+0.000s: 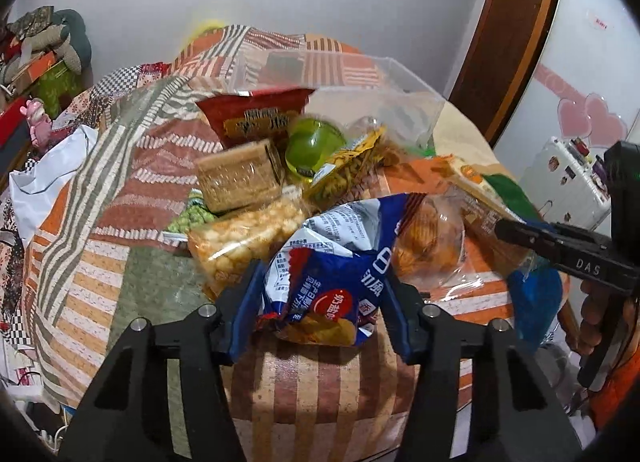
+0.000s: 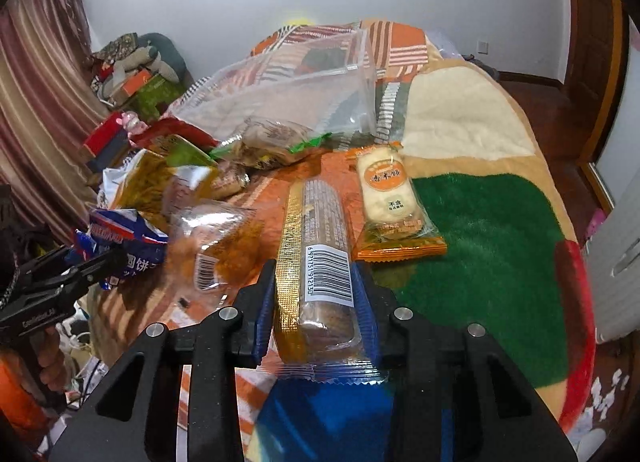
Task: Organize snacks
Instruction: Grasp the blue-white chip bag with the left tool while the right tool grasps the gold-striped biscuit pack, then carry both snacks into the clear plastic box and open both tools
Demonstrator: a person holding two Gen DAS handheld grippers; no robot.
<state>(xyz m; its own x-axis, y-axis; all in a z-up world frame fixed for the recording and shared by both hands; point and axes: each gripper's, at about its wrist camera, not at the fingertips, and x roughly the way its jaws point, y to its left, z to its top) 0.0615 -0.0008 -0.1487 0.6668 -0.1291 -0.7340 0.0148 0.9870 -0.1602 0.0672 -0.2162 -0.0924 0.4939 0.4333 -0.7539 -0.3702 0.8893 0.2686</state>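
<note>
**Both grippers loaded, the bin not yet filled**

The patchwork bed cover (image 1: 100, 230), striped in orange, brown and grey-green, carries the whole job, with a fleece blanket of cream, green and red patches (image 2: 480, 222) spread over its right side. At the far end stands the clear plastic storage bin (image 2: 304, 74); its walls show only bedding through them, so it looks unfilled, though I cannot see its floor for certain.

In front of the bin lies the unsorted heap: a red foil snack bag (image 1: 256, 110), a clear pack of pale brown wafers (image 1: 236, 178), a clear bag of orange puffed balls (image 1: 244, 238), a round green jelly cup (image 1: 314, 146) and a yellow bag of twisted sticks (image 1: 348, 170). Apart from them, on the blanket's edge, rests an orange-edged pack holding a pale rice cake (image 2: 390, 198).

The left gripper (image 1: 324, 294) is clenched on a crumpled blue-and-white biscuit bag (image 1: 320, 262), pinched at its lower end near the heap. The right gripper (image 2: 316, 302) is clamped around a long gold-edged sleeve of brown biscuits (image 2: 316, 246), barcode side up, which points toward the bin.

By my reading the sorting is at an early stage: two packs are in hand, nothing is plainly stowed, and at least six packs wait on the bed.
</note>
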